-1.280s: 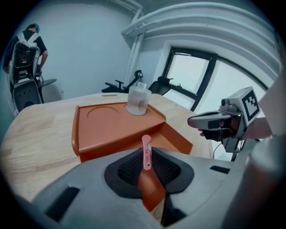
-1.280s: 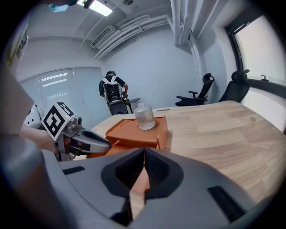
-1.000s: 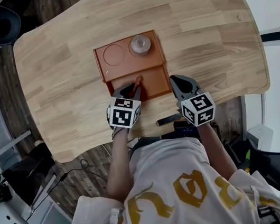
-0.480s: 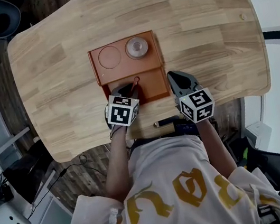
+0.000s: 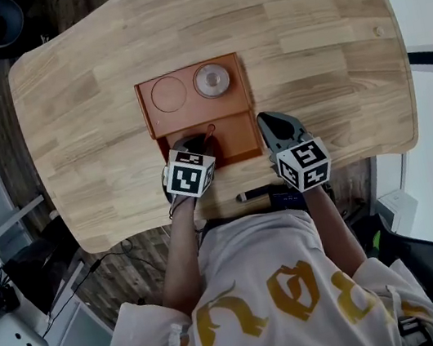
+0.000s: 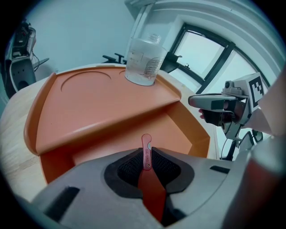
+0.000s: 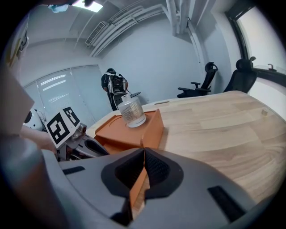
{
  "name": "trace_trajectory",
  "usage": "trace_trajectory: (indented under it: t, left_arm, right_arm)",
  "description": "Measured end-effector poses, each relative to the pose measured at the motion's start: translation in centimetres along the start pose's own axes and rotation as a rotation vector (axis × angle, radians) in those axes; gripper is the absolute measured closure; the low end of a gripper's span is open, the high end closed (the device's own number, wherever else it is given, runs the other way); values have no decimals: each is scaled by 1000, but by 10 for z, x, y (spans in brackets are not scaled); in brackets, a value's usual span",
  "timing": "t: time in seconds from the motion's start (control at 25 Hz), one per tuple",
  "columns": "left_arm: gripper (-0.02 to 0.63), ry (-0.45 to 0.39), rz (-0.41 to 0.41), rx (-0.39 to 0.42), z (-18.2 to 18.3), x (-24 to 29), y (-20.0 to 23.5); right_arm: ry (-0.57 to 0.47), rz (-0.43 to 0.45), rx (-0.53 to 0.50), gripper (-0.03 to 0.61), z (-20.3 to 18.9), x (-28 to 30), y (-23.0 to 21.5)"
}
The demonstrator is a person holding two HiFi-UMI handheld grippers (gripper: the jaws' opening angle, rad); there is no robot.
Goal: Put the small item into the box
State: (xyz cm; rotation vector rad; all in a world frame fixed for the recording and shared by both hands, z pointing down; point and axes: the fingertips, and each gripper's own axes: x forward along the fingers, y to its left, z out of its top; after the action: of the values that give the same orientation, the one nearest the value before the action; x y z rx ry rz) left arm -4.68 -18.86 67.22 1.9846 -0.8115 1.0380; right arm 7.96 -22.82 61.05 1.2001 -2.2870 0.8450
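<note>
Jaws of the left gripper (image 6: pixel 146 166) are seen closed on the small item (image 6: pixel 146 150), a thin red strip that is held by its lower part. Its long axis is laid along the jaws, and its free tip is pointed away from the person, toward the raised shelf of the box (image 5: pixel 194 115). The tip is found over the open lower compartment of the box, a little left of its middle; contact with the floor of the compartment cannot be told. The coming move is therefore judged to be short: the item needs only to be lowered and released where it is. A clear jar (image 5: pixel 212 81) is stood on the shelf at the far right of the box, well apart from the item. At the right wall of the box, the right gripper (image 5: pixel 276 126) is clamped on that wall, by which the box is probably steadied.
</note>
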Motion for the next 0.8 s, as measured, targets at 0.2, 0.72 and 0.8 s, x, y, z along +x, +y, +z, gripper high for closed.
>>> trace_trajectory:
  t: [0.2, 0.72, 0.8]
  left_arm:
    - [554, 3, 4, -8, 1, 0, 1]
    - [525, -74, 40, 6, 10, -17, 0]
    - [525, -96, 48, 10, 14, -22, 0]
  right_arm:
    - [-3, 8, -14, 566, 5, 1, 4]
    - [-48, -16, -78, 566, 19, -22, 21]
    - [-57, -22, -76, 566, 20, -27, 23]
